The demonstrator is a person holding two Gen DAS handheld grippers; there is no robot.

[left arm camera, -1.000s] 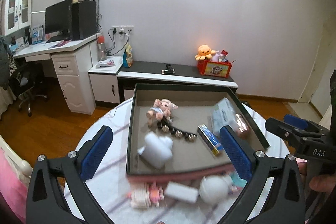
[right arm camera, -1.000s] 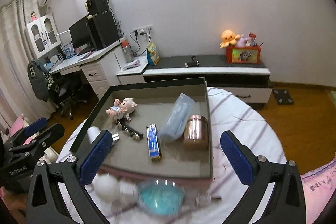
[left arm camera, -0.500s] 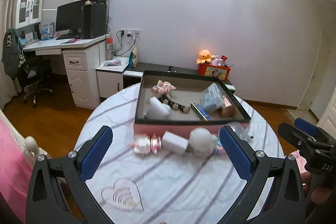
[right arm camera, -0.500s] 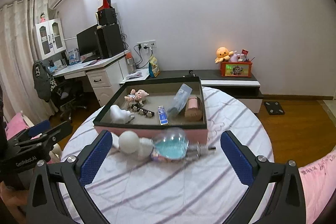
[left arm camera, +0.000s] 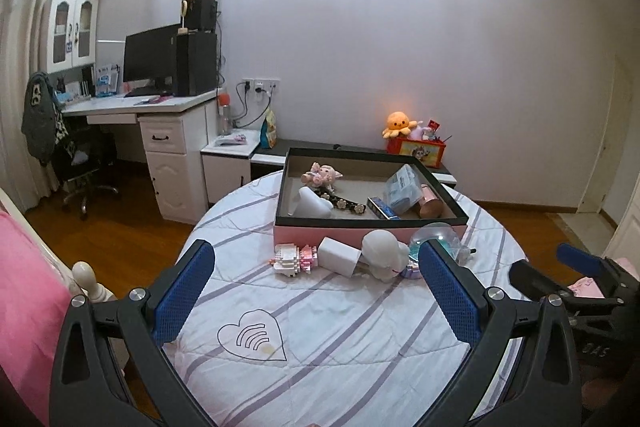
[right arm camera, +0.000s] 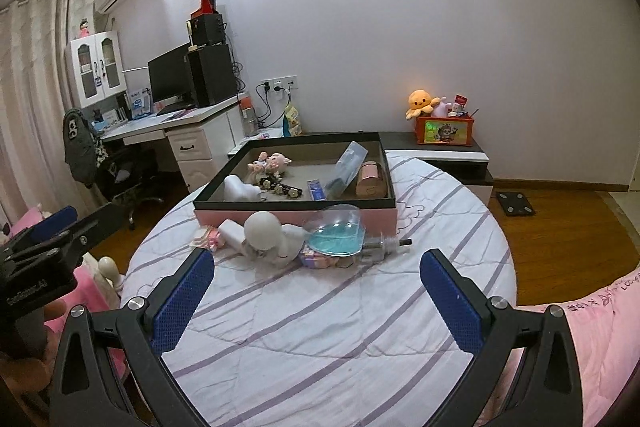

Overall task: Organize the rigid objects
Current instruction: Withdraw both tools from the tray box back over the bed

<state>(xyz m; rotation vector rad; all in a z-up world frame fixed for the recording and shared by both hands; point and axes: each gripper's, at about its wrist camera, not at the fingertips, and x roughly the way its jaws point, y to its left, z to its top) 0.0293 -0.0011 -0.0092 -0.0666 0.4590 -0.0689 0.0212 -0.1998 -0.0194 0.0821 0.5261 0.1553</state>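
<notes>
— Fingers of your left gripper stand wide, empty, back from the toys; why?
— So you can survey: brick figure waits outside the box.
— Right gripper?
— Spread, empty; the dome toy lies against the box wall.

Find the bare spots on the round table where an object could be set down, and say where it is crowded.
Free: the striped cloth between the heart print and the toy row, and the table's right side beside the pink box. Crowded: the strip along the box front, packed with the white figurine, blue dome and charger.
</notes>
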